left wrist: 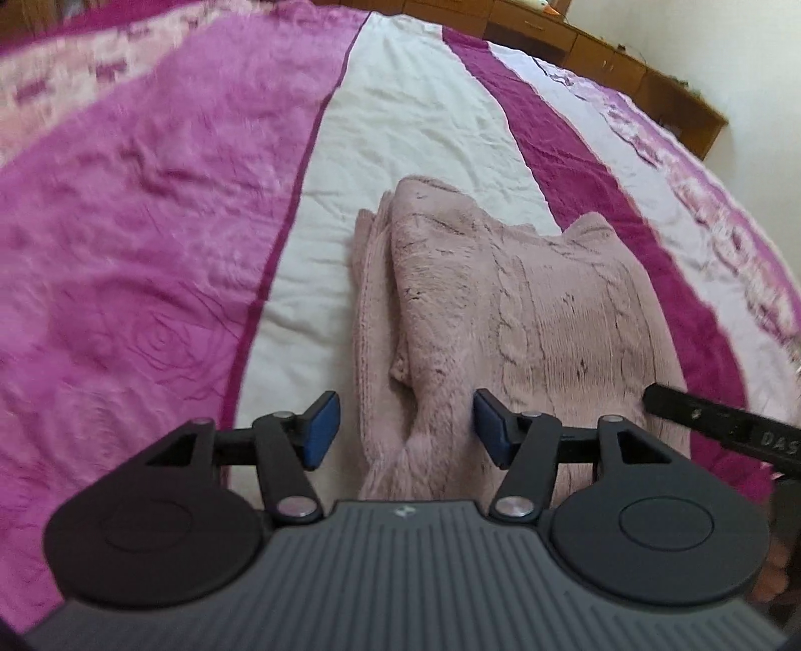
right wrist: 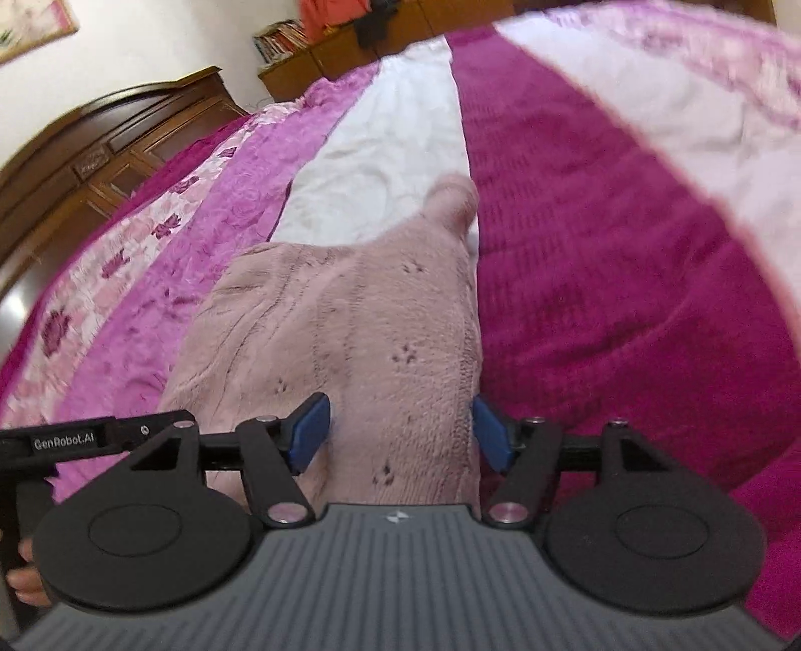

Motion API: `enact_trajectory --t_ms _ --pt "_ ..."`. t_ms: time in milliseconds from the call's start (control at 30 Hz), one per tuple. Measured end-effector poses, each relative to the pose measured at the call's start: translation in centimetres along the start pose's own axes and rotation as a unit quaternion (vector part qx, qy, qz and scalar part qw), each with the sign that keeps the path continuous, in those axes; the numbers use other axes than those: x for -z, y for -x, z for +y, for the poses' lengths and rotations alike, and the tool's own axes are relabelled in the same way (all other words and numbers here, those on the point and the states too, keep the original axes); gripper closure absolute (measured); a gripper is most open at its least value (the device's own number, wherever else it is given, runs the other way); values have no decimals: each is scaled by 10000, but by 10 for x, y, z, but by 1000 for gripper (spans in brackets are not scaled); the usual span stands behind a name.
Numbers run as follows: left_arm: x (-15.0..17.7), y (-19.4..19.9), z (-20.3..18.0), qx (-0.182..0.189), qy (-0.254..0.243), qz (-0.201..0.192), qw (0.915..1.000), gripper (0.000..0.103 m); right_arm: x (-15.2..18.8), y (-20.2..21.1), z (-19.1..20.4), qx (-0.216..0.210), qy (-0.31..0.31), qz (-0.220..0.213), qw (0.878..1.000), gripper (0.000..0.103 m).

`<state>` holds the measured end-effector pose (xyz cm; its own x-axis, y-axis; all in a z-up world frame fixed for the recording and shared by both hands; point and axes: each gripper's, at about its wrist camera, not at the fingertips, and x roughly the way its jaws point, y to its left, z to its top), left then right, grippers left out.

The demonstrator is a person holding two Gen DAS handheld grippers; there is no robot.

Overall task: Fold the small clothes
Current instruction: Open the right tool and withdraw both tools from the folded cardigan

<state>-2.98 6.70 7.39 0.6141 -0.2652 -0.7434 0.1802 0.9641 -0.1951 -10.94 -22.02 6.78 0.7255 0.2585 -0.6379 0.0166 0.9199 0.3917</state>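
Observation:
A fuzzy pale pink knitted garment (left wrist: 505,320) lies partly folded on the bed, mostly on the white stripe. My left gripper (left wrist: 403,428) hovers open over its near left edge, blue pads wide apart with cloth below the gap. In the right wrist view the same pink garment (right wrist: 350,340) stretches forward, a sleeve (right wrist: 450,200) pointing away. My right gripper (right wrist: 398,430) stands open over the garment's near right edge, nothing pinched between its pads. The right gripper's black body (left wrist: 721,425) shows at the left view's right edge, and the left gripper's body (right wrist: 90,438) at the right view's left edge.
The bed is covered by a striped magenta, pink and white blanket (left wrist: 140,240). A dark wooden headboard (right wrist: 100,145) and low wooden cabinets (left wrist: 601,55) stand along the far sides. Books (right wrist: 280,37) sit on a cabinet. A hand (right wrist: 22,576) holds the left gripper.

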Motion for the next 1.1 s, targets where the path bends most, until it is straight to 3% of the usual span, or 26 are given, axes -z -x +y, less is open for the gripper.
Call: enact_trajectory --t_ms 67,200,267,533,1100 --pt "3 7 -9 -113 -219 -52 9997 41 4 11 8 34 128 -143 9998 25" --pt "12 17 -22 -272 -449 -114 9986 38 15 26 24 99 341 -262 9990 21" --pt "17 17 -26 -318 -437 -67 9985 32 21 29 32 196 452 -301 9983 18" --pt "37 10 -34 -508 -450 148 9976 31 40 35 42 302 587 -259 9975 15" --pt "43 6 -40 -681 -452 191 9965 31 48 26 33 316 369 -69 9988 14"
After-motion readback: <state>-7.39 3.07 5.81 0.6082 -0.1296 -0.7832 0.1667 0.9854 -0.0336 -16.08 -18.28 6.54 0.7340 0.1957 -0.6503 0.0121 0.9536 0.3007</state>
